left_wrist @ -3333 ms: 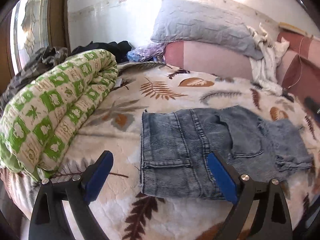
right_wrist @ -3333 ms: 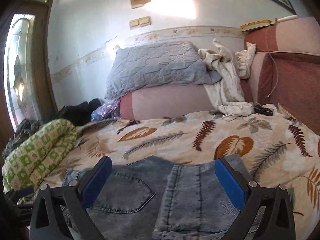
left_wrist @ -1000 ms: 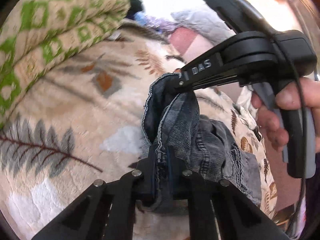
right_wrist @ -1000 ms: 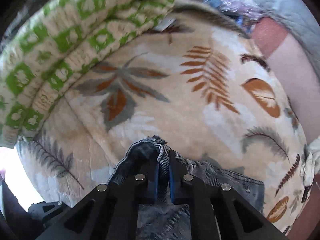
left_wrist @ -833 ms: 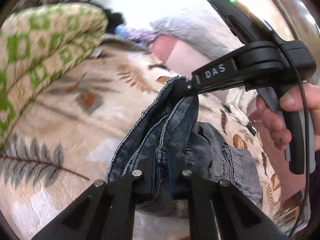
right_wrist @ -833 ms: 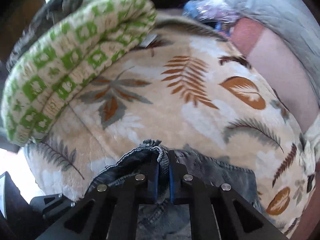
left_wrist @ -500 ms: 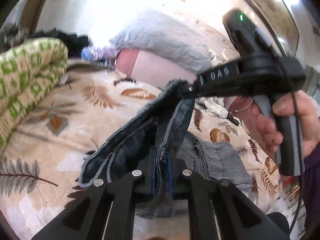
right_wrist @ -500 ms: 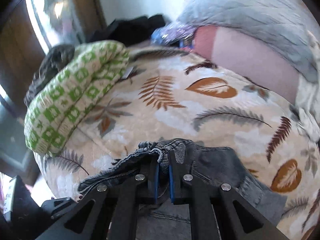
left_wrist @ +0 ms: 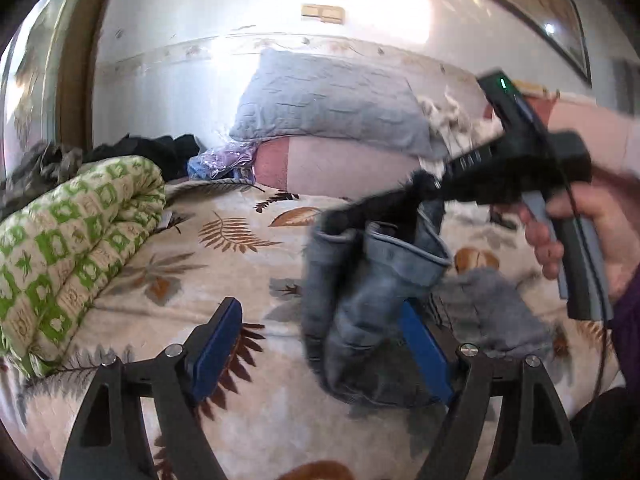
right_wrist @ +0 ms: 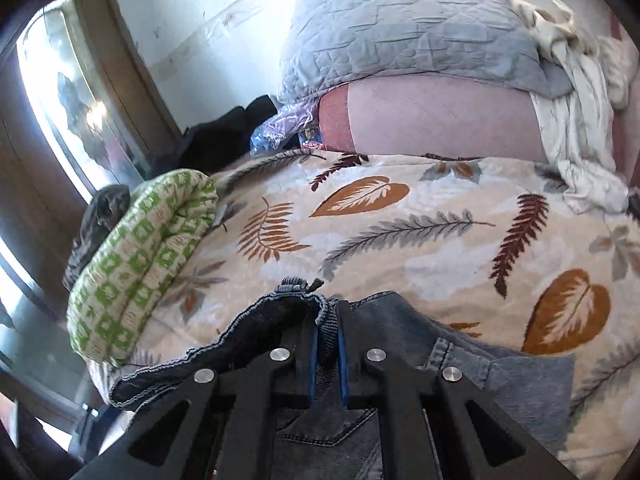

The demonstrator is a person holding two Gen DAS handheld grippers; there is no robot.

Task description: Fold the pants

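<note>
Right hand-held gripper (right_wrist: 328,356) pinches the jeans (right_wrist: 400,328) (left hand-held gripper (left_wrist: 320,344) just opened wide).

Leaf-printed bedspread (left_wrist: 248,280): rolled green-checked quilt (left_wrist: 72,248) at left, grey quilted pillow (left_wrist: 332,108) behind, blue denim pants (left_wrist: 372,300) above.

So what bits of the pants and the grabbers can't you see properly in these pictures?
- Left wrist view: the jeans hanging from the right gripper are smeared by motion blur, so pockets and seams are unclear.
- Left wrist view: the left gripper has just been opening; its right blue pad is partly behind the denim.
- Right wrist view: the jeans' lower part is hidden under the right gripper's black frame and cut by the bottom edge.
</note>
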